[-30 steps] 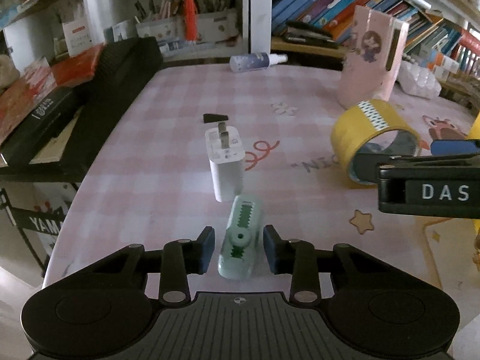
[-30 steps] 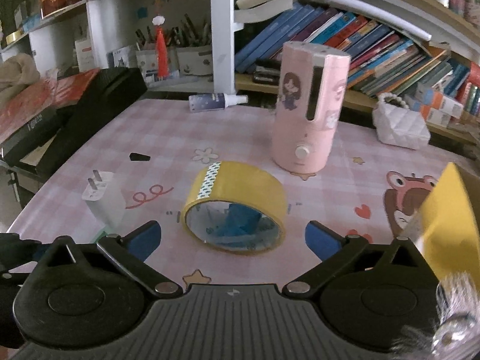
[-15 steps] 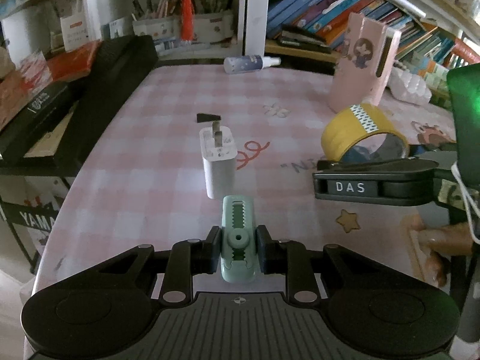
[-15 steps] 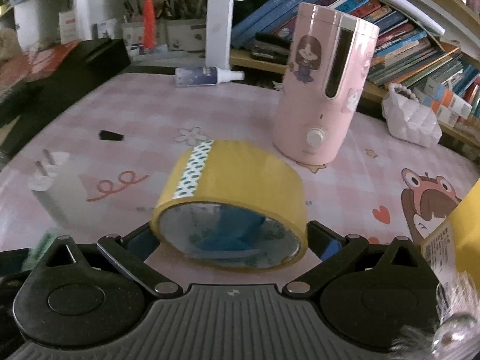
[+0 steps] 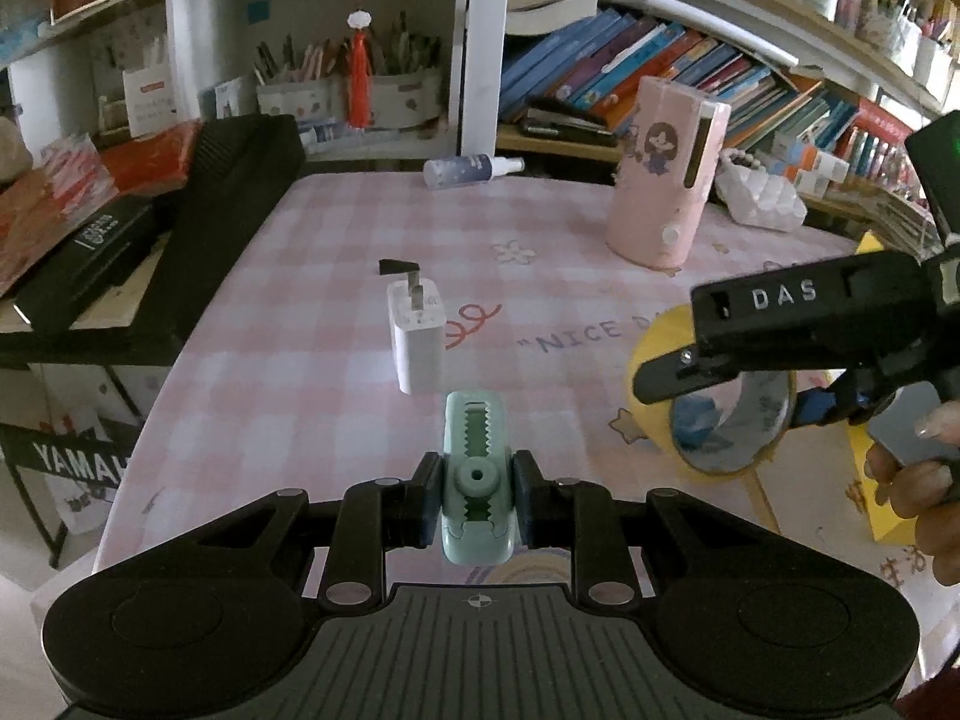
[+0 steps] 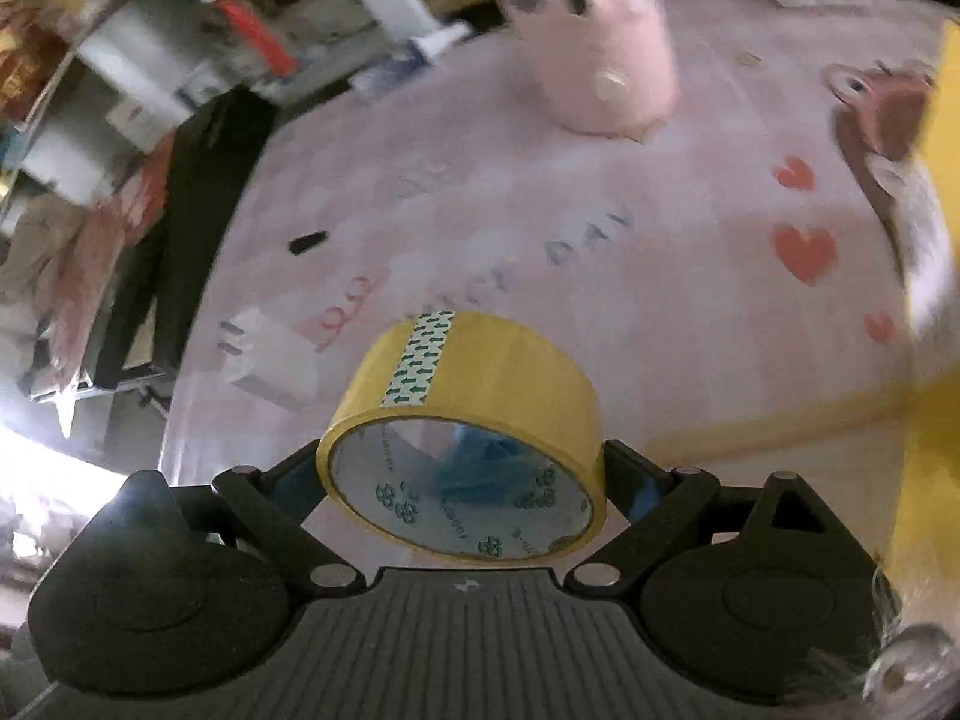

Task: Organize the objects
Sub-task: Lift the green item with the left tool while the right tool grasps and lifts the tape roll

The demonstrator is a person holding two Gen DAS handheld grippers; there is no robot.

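The left gripper (image 5: 471,495) is clamping the clip (image 5: 476,468). The right gripper (image 6: 462,480) is closing wide around the tape (image 6: 474,420); it should be kept centred while lifting.

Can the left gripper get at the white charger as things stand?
Probably not: the left gripper is shut on the green clip, so its jaws are occupied. The white charger stands just ahead with nothing between.

a pink checked tablecloth (image 5: 336,276) printed with hearts and lettering covers the table. books (image 5: 606,69) fill the shelves behind it, beside pen holders (image 5: 336,90) and a hanging red tassel (image 5: 359,78). a black case (image 5: 222,204) lies along the left edge, red packets (image 5: 72,174) stacked beyond.
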